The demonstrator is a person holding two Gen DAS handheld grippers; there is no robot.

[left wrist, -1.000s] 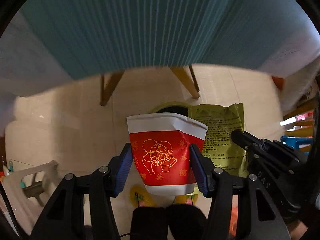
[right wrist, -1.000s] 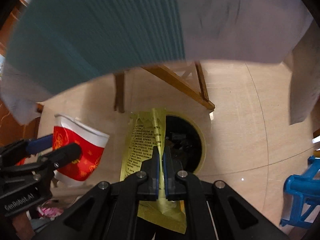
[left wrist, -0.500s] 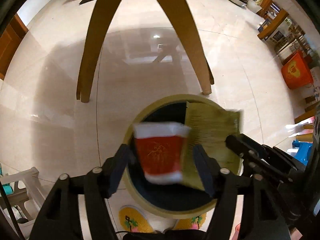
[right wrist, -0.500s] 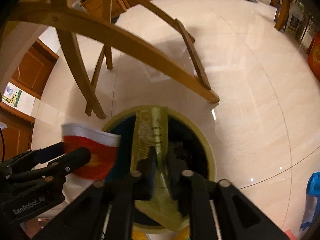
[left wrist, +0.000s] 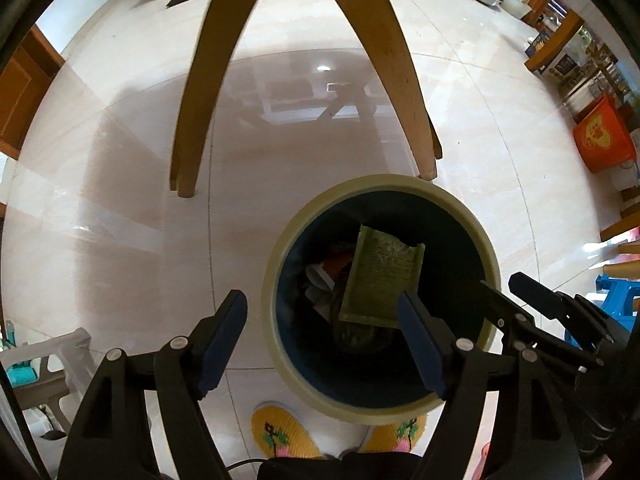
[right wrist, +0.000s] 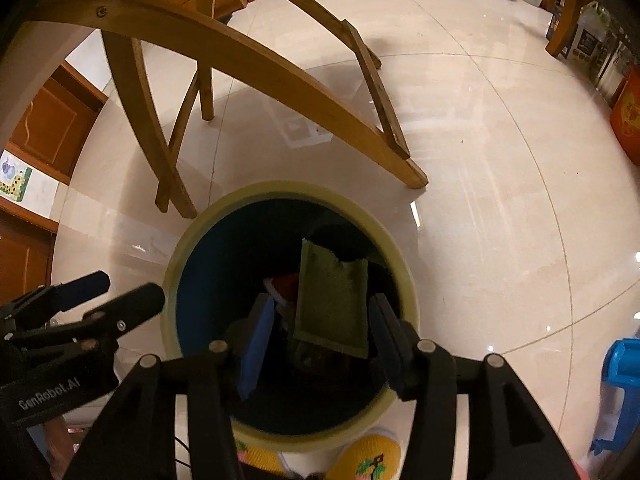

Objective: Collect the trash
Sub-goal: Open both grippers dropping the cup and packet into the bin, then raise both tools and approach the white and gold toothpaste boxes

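Note:
A round trash bin with a cream rim and dark blue inside stands on the floor under both grippers. The green snack wrapper lies loose inside it on top of other trash. Beside the wrapper shows a bit of the red and white paper cup. My left gripper hangs over the bin's left rim, its jaws opening with nothing between them. My right gripper is over the bin, its jaws opening too, and its pads are clear of the wrapper below.
Curved wooden table legs stand just beyond the bin. A person's yellow slippers touch its near side. A white stool is at the left, a blue stool at the right, and an orange bucket farther right.
Both grippers sank from table height to just above the bin and opened. The cup left the left jaws, the wrapper left the right jaws, and both dropped into the bin.

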